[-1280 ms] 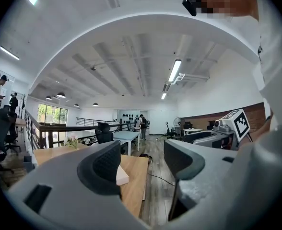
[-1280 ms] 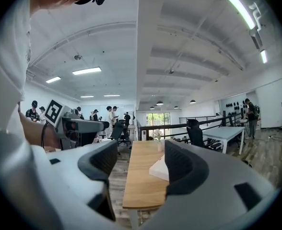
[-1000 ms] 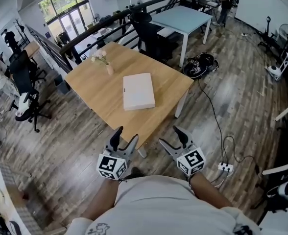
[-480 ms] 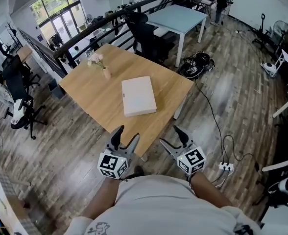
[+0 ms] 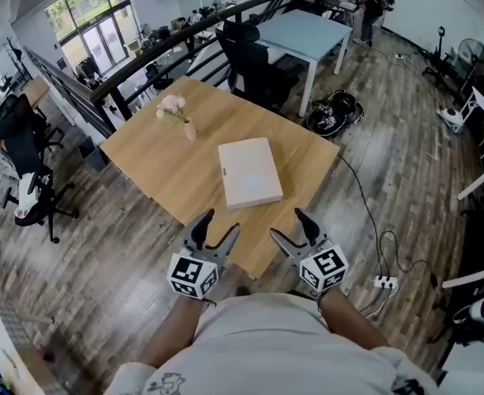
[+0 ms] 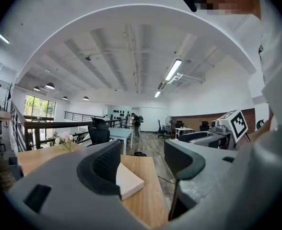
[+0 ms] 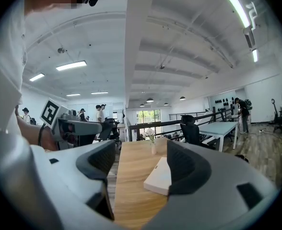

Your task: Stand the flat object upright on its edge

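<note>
A flat white box (image 5: 249, 173) lies on its broad face near the middle of the wooden table (image 5: 168, 171). The box (image 6: 129, 182) shows past the left jaw in the left gripper view, and the box (image 7: 156, 176) lies ahead between the jaws in the right gripper view. My left gripper (image 5: 212, 231) hangs over the table's near edge, open and empty. My right gripper (image 5: 292, 229) is beside it, also open and empty. Both are short of the box and not touching it.
A small vase of pale flowers (image 5: 179, 113) stands toward the table's far corner. Black office chairs (image 5: 250, 60) and a light blue table (image 5: 320, 33) stand beyond. A dark bag (image 5: 334, 111) and a cable with a power strip (image 5: 381, 283) lie on the wood floor at right.
The view has moved forward toward the table; both grippers now reach over its near edge, closer to the white box. Their jaws stay open.
</note>
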Motion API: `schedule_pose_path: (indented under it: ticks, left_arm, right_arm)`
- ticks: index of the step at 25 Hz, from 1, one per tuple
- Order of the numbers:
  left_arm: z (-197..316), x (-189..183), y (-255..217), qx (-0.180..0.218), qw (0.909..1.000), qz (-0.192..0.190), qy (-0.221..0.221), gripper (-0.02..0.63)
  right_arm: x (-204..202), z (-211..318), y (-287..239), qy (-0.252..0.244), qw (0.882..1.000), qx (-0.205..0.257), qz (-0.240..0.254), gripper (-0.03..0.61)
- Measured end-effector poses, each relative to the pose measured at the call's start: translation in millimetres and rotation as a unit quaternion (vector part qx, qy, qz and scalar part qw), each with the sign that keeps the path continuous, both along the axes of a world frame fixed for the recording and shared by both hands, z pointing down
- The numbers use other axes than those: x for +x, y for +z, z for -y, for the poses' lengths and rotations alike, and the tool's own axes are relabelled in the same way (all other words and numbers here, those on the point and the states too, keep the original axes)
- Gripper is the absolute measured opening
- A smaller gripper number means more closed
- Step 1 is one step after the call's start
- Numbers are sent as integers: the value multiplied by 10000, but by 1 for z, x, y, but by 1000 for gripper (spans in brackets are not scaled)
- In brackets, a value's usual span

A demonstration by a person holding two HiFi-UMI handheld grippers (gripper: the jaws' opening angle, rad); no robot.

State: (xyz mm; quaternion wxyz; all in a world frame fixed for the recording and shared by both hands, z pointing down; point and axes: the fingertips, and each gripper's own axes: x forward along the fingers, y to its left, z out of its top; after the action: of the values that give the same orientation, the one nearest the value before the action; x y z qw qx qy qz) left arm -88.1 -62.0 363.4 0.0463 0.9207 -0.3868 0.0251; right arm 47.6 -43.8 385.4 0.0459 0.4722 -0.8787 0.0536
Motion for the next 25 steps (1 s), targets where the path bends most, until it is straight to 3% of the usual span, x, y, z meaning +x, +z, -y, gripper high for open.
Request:
schedule_pose_path:
  ticks: [14,25]
  left_arm:
    - [30,-49,24,-271,9995,-123,-66,276]
    - [59,-63,35,-386,9989,-90,-234,276]
  right_arm:
    - [-47,35,23,-59,9995,-317,-22,345]
    - [-59,70,37,-261,9983,-514,20,345]
